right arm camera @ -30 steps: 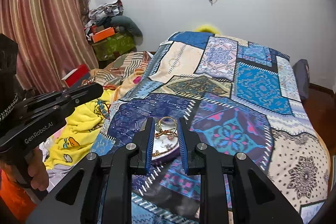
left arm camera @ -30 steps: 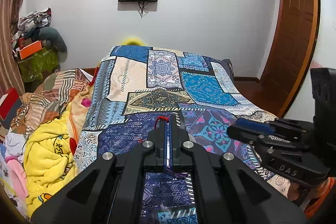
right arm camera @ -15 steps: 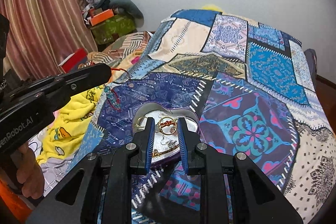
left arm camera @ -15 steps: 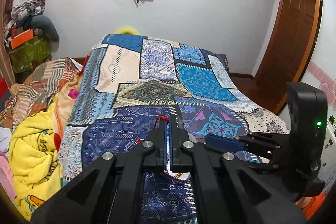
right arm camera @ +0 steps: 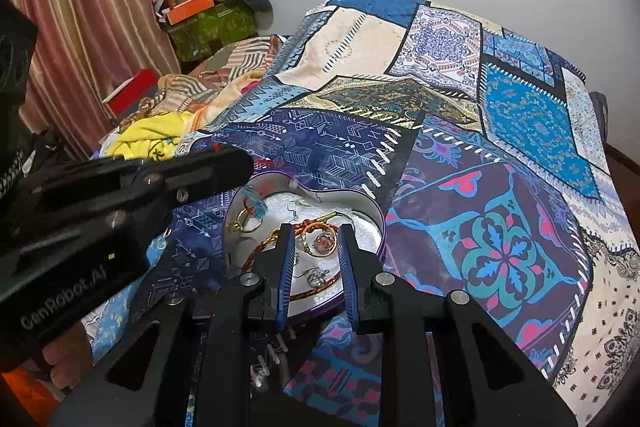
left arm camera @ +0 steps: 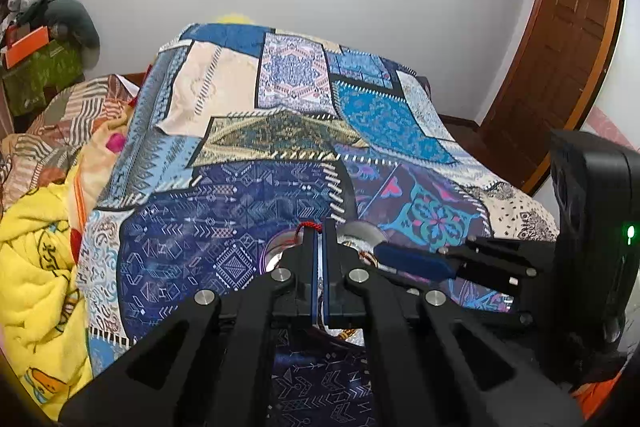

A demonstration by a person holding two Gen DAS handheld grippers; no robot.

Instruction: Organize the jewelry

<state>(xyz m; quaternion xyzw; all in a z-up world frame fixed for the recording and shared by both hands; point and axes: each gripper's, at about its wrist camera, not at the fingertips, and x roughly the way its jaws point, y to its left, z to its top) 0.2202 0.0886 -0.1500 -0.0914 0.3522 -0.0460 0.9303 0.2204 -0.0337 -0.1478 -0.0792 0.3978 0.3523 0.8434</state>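
Note:
A heart-shaped purple tin (right arm camera: 360,205) with a white lining sits on the patchwork bedspread (right arm camera: 500,147) and holds gold rings, earrings and a braided cord. My right gripper (right arm camera: 315,233) is open just above the tin, its fingers either side of a gold ring (right arm camera: 320,239). My left gripper (left arm camera: 319,227) is shut on a red cord bracelet (left arm camera: 306,226); in the right wrist view its blue tassel end (right arm camera: 256,205) hangs into the tin's left side. The tin shows partly behind the left fingers (left arm camera: 362,229).
A yellow blanket (left arm camera: 36,267) and striped bedding lie heaped left of the bed. Curtains (right arm camera: 88,7), a green box with an orange box on it (right arm camera: 208,23) and a red box (right arm camera: 132,91) stand at the left. A wooden door (left arm camera: 560,47) is at the right.
Both grippers have dropped toward the tin. The left one brought the bracelet over the tin's left side, its tassel now inside. The right one has closed in over the gold ring.

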